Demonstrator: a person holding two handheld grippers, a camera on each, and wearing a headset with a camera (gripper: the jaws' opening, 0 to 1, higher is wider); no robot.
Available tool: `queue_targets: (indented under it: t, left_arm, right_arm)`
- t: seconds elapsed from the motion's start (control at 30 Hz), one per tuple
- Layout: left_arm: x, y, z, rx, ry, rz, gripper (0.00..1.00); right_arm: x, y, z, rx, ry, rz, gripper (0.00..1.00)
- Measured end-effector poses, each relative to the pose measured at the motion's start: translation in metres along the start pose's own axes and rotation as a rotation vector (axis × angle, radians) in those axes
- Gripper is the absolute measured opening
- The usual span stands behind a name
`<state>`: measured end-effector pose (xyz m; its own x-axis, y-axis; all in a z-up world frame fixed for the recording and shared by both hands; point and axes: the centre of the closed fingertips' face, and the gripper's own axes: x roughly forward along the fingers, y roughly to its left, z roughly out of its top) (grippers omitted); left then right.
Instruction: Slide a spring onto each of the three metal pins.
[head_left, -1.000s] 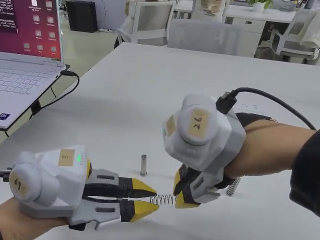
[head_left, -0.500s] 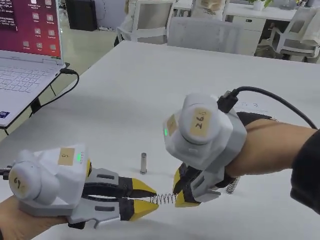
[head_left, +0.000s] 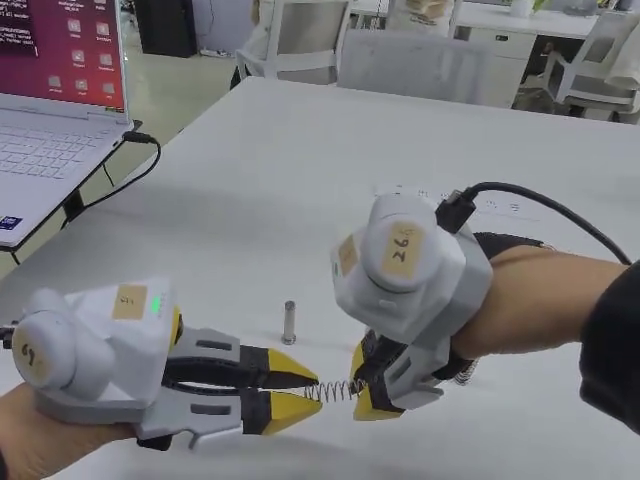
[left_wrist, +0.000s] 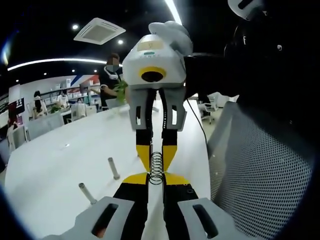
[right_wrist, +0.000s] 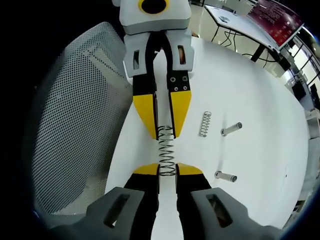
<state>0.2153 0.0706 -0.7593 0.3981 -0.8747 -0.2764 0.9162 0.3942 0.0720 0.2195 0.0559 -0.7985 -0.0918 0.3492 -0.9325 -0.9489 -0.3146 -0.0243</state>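
Spanning the gap, the spring (head_left: 336, 389) lay level, long axis running from the left hand-held gripper (head_left: 305, 392) to the right hand-held gripper (head_left: 360, 387), each pinching one end. Upright pin (head_left: 289, 322) stood on the tabletop (head_left: 300, 180) just beyond the tips, clear of them. Second spring (right_wrist: 205, 123) lay loose near the right hand-held gripper.

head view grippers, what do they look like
Both have rounded pale grey housings and black claws tipped yellow. The left gripper carries tan stickers and a green light; the right gripper has a sticker marked 26 and a black cable. A dark sleeve shows on that arm.
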Motion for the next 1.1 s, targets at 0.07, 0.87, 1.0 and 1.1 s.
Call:
queue_targets:
  t: [0.07,0.87,1.0,1.1]
  left_arm:
    - [0.0,0.0,0.001,-0.002,-0.003,0.0,0.02]
    - [0.002,-0.001,-0.008,-0.015,0.029,-0.006,0.03]
    - [0.002,-0.001,-0.007,-0.018,0.024,-0.008,0.03]
    - [0.002,0.0,-0.007,-0.016,0.023,-0.008,0.03]
  right_arm:
    - [0.0,0.0,0.0,0.0,0.0,0.0,0.09]
    - [-0.018,0.002,0.03,0.008,-0.097,-0.016,0.09]
    - [-0.02,0.003,0.035,0.002,-0.11,-0.016,0.08]
    - [-0.02,0.003,0.039,-0.008,-0.11,-0.021,0.08]
